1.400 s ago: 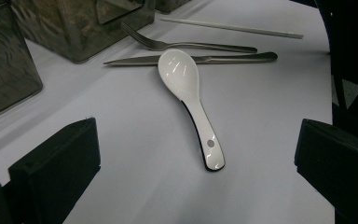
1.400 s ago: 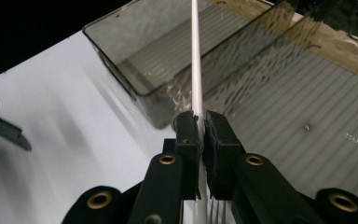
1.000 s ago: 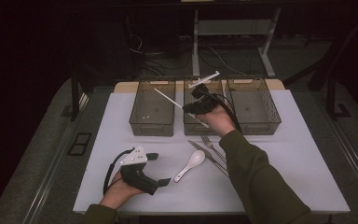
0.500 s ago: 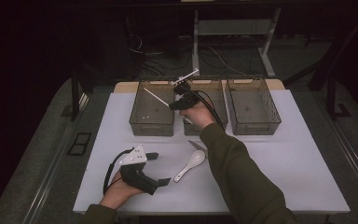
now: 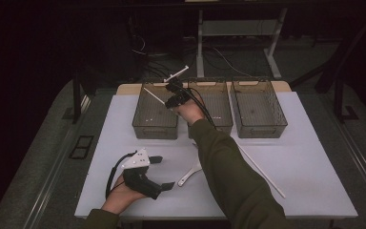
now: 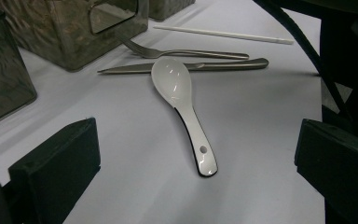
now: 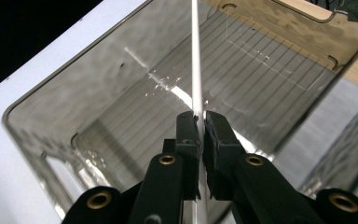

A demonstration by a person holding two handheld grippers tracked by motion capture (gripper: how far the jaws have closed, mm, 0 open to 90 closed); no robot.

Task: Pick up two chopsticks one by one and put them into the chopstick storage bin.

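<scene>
My right gripper (image 5: 173,98) is shut on a white chopstick (image 5: 153,94) and hangs over the left of three clear bins (image 5: 155,129). In the right gripper view the chopstick (image 7: 195,56) rises straight from between the pressed jaws of the right gripper (image 7: 200,119), above the bin's ribbed floor (image 7: 242,70). My left gripper (image 5: 163,172) rests on the white table near its front edge, open, nothing between its jaws. A white ceramic spoon (image 6: 182,102) lies ahead of the left gripper (image 6: 196,140), handle toward it. In the high view the spoon (image 5: 190,174) lies just right of the left gripper.
Beyond the spoon lie a metal knife (image 6: 191,66), a fork (image 6: 186,52) and a second white chopstick (image 6: 223,33). That chopstick (image 5: 262,171) lies slanted on the table's right half. The middle bin (image 5: 221,121) and right bin (image 5: 259,129) stand at the back.
My right hand has carried the chopstick leftward, from over the middle bin to over the left bin. The left gripper and the spoon have stayed put.
</scene>
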